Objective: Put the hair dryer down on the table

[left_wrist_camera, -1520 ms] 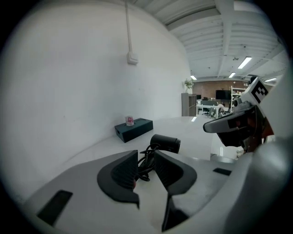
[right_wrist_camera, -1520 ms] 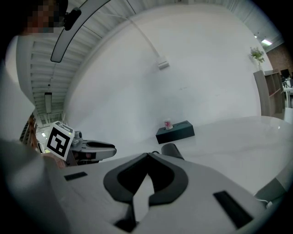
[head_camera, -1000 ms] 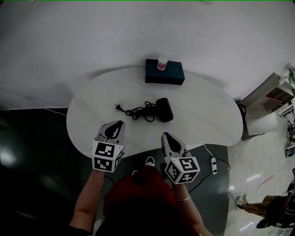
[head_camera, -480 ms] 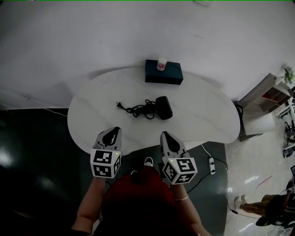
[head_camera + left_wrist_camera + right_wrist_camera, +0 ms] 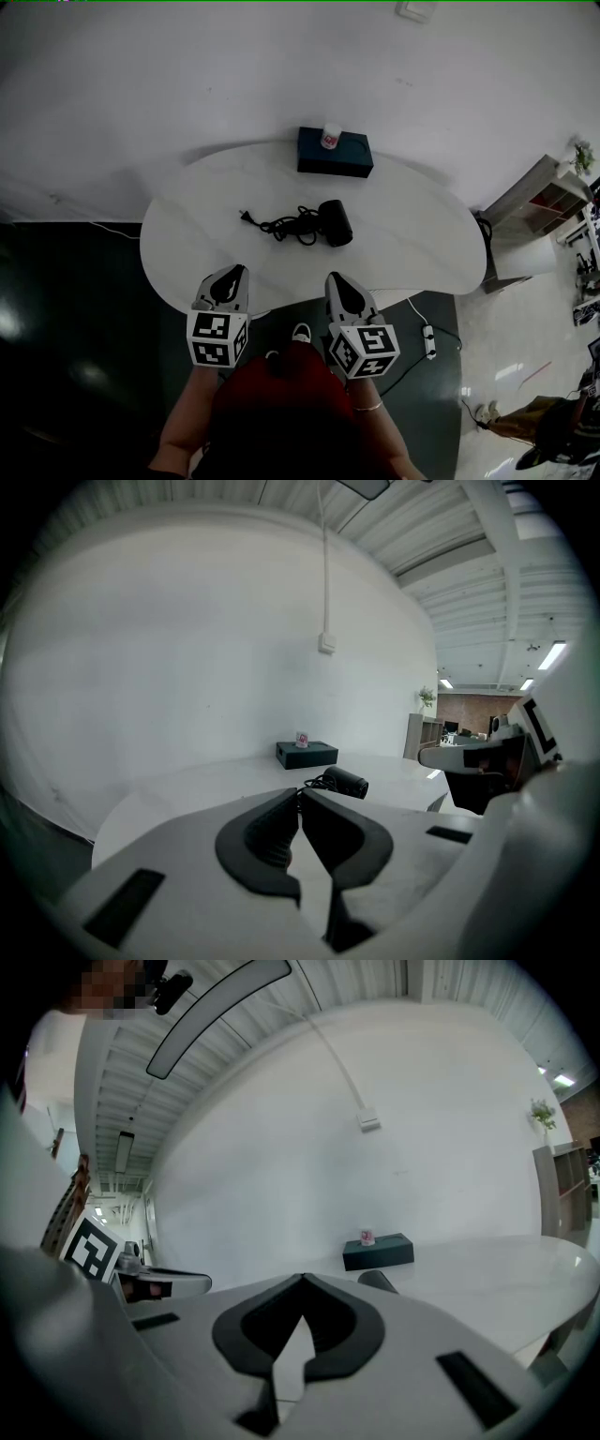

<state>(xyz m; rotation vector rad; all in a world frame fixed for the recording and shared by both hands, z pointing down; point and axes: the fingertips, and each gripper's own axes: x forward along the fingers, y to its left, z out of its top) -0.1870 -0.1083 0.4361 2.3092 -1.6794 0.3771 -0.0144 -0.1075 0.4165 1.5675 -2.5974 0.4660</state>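
**Hair dryer lying on table, both claws empty**

The black hair dryer (image 5: 335, 222) is lying mid-table (image 5: 412, 246), its cord (image 5: 279, 225) trailing leftward. The left gripper (image 5: 231, 273) and right gripper (image 5: 337, 281) are hovering pinched together, holding nothing. The dryer is looking rigid, smooth and fairly light, so its handle is likely offering the surest hold.

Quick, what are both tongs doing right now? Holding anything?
Left tongs: closed, holding nothing.
Right tongs: closed, holding nothing.

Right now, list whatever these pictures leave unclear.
- Hair dryer: right gripper view, mostly hidden behind the right gripper.
- Cup on the box: print too small, every view.
- Plug: head view, too small to count prongs.
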